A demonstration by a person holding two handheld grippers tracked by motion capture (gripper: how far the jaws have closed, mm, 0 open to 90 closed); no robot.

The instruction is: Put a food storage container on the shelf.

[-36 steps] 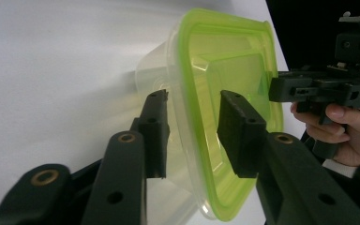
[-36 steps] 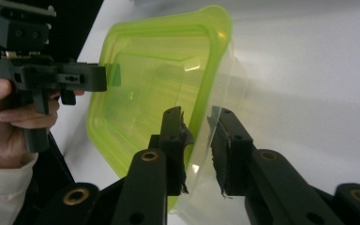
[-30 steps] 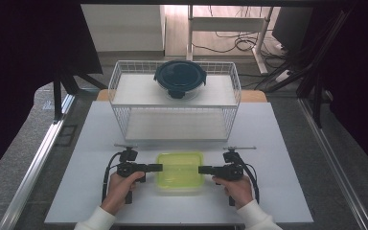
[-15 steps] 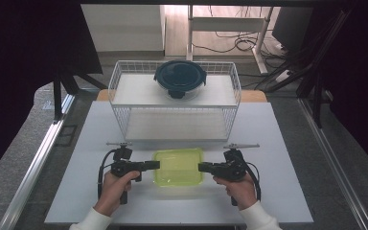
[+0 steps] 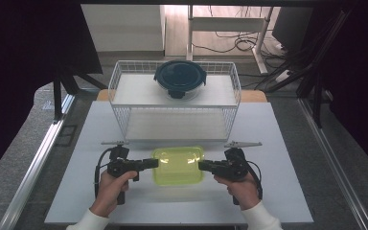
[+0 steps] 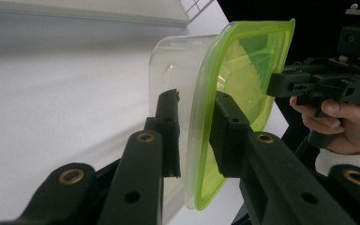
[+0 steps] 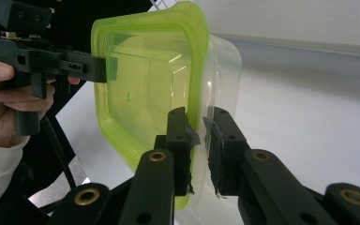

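1. The left gripper had its fingers pinched narrow on the left rim of the green container, one finger on each side of the rim.
2. The right gripper had its fingers clamped the same way on the opposite rim.
3. The green container, one in number, was held level between the two grippers just above the front middle of the white worktop.
4. Two hands were counted, the left hand and the right hand, each in a white sleeve.
5. One white wire basket stood behind the container, with one dark round lidded container on its top shelf.
6. No brand, label or writing could be read on anything.
7. The gripper views showed that the green piece was a translucent lid on a clear tub; from the high view it read as a single green box.
8. The high view alone took in the basket and the dark container whole.
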